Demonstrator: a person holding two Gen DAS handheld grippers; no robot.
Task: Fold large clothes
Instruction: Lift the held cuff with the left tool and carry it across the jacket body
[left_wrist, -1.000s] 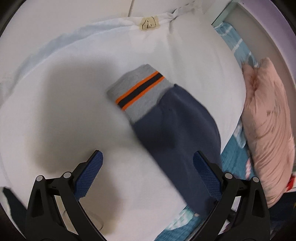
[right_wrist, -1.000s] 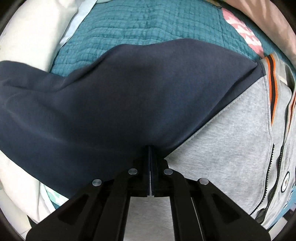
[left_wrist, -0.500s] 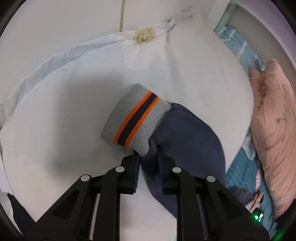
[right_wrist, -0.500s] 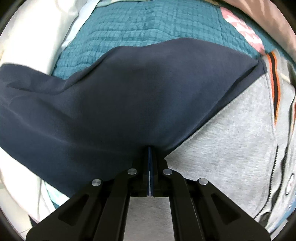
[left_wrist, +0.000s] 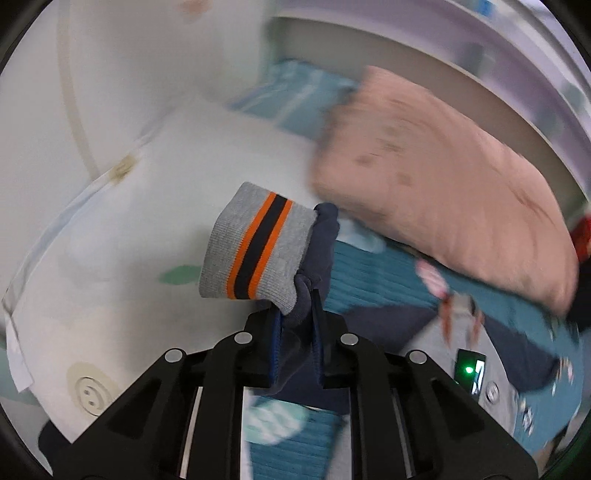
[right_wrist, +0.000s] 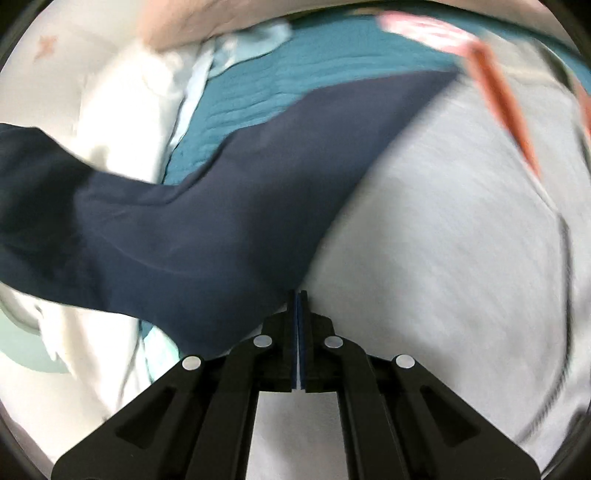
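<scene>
I am working over a bed (left_wrist: 373, 280) spread with a teal quilted cover, a white pillow (left_wrist: 122, 229) at its head beside a white wall (left_wrist: 33, 122). A pink cushion (left_wrist: 454, 184) lies along the far edge, under a pale ledge. No writing is legible; I only see a small smiley print on the white bedding near the lower left. My left gripper (left_wrist: 297, 314) is clamped on the navy sleeve (left_wrist: 321, 243) just behind its grey cuff (left_wrist: 255, 247) with orange and dark stripes, the cuff lifted off the pillow. My right gripper (right_wrist: 297, 310) is pressed together, pinching the jacket (right_wrist: 443, 229) where navy meets grey. The jacket is spread across the cover and fills most of the view, so little bare cover shows.
</scene>
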